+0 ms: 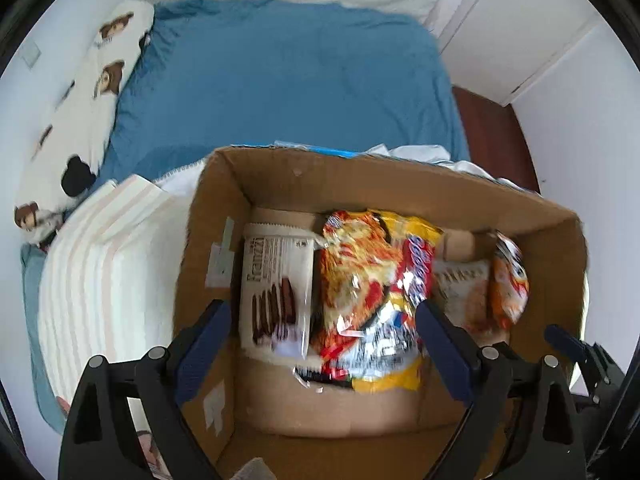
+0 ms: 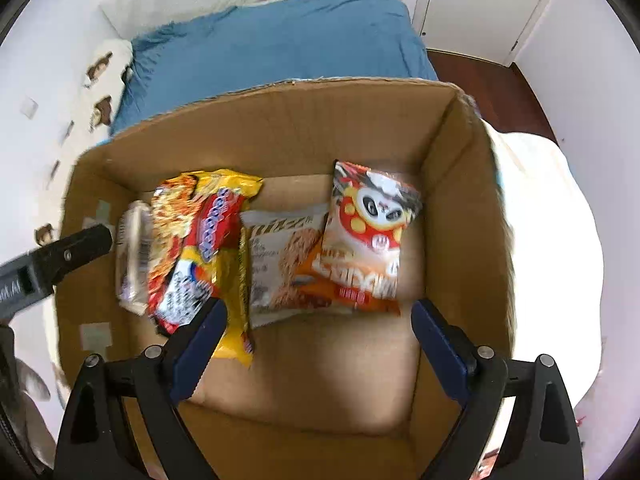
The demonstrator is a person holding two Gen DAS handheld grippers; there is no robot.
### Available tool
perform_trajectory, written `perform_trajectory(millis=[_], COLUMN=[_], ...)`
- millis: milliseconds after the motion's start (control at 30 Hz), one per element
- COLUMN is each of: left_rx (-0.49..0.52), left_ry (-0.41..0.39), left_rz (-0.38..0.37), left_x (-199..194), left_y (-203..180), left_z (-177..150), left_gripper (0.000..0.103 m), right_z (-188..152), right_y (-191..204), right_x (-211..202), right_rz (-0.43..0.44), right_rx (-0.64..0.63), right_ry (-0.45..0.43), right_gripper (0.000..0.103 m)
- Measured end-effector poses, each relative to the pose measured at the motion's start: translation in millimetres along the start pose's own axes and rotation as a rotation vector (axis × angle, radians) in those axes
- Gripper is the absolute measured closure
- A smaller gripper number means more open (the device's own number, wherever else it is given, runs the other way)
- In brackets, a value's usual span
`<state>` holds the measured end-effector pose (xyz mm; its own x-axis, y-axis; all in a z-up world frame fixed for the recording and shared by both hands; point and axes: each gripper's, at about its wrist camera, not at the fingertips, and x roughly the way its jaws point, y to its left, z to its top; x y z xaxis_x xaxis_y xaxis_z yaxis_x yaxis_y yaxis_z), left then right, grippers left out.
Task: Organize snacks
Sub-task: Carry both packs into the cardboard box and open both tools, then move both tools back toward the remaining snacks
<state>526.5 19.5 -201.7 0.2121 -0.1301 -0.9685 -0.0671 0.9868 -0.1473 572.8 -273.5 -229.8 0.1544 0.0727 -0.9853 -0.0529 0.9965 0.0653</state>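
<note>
An open cardboard box [image 1: 280, 176] [image 2: 280, 120] stands on the bed and holds several snack packs. A white Franzzi biscuit pack [image 1: 276, 288] [image 2: 134, 256] lies at the left. A yellow and red noodle bag [image 1: 372, 288] [image 2: 200, 248] lies beside it. A white oat-biscuit pack [image 1: 460, 292] [image 2: 280, 260] and an orange panda pack [image 1: 510, 280] [image 2: 368, 240] lie at the right. My left gripper [image 1: 324, 344] is open and empty above the box's left half. My right gripper [image 2: 320, 340] is open and empty above the right half. The left gripper's finger [image 2: 60, 256] shows in the right wrist view.
The box sits on a bed with a blue sheet [image 1: 280, 80] [image 2: 280, 36]. A striped folded cloth [image 1: 104, 272] lies left of the box, a patterned pillow [image 1: 80, 112] farther left. White bedding [image 2: 552, 240] lies right of the box. White cupboard doors [image 1: 512, 32] stand behind.
</note>
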Motion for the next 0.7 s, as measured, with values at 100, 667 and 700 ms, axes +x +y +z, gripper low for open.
perform_trajectory(millis=[100, 667, 700], left_rx=[0.025, 0.035, 0.043], left_ry=[-0.074, -0.214, -0.185], left_rz=[0.005, 0.047, 0.073], left_x=[-28, -109, -96], left_y=[-6, 16, 20], left_z=[-25, -196, -208], left_gripper=[0.008, 0.008, 0.008], right_z=[-26, -180, -190], right_y=[-3, 14, 15], right_x=[-23, -83, -72], right_rz=[0.033, 0.178, 0.183], right_rx=[0.018, -0.004, 0.002], right_ry=[-0.055, -0.092, -0.066], right_gripper=[0.008, 0.008, 0.008])
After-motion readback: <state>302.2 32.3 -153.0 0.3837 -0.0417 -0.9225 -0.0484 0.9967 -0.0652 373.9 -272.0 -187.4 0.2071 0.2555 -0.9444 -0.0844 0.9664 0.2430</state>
